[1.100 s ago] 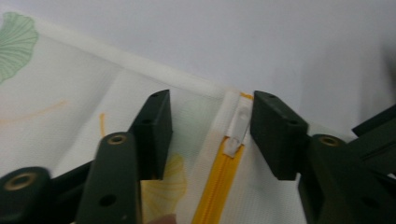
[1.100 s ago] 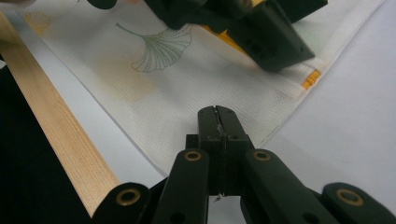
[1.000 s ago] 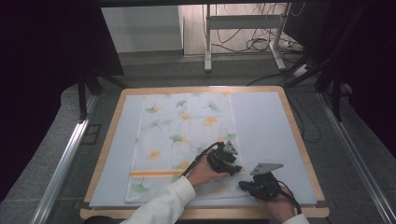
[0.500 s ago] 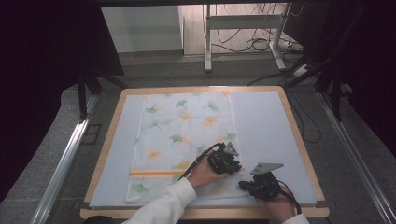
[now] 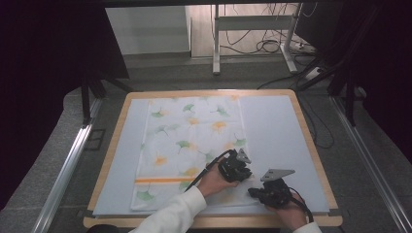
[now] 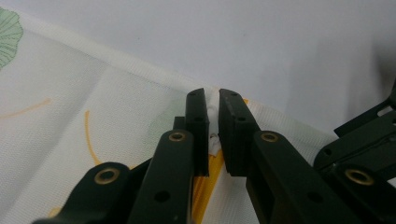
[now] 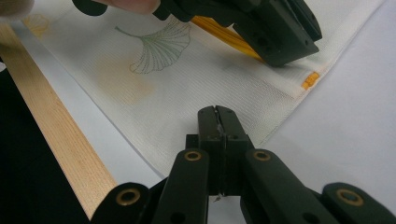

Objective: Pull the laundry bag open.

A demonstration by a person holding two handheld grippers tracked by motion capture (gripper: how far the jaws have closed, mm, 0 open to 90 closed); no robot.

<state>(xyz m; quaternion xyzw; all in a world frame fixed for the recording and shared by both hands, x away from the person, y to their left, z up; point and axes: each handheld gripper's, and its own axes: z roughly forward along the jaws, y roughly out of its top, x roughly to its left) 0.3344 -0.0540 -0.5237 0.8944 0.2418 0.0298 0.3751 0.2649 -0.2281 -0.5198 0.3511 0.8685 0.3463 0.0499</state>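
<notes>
The left claw [image 6: 213, 100] has just been closing: a second ago its jaws stood wider, and now they pinch a small ridge of white fabric at the right-hand edge of the cloth [image 5: 192, 145]. Neither hand has shifted across the worktop [image 5: 277, 126] in that time. My reading is that both grips needed for a lift or a fold are now made, so the next move is likely to raise this near corner region and carry it over.

In the left claw's own camera a narrow gap remains between the pads, and it is filled with the bunched cloth edge. In the high view this claw [image 5: 235, 167] sits at about 5 o'clock on the cloth, along its right edge.

The right claw [image 7: 217, 122] is fully closed, jaws together, with a thin bit of the cloth's near-right edge caught between them. In the high view it [image 5: 271, 190] lies at about 4 o'clock from the left claw, near the front of the worktop.

The cloth, white with green and orange leaf prints, lies spread flat over the left and middle of the pale blue mat [image 5: 282, 141].
</notes>
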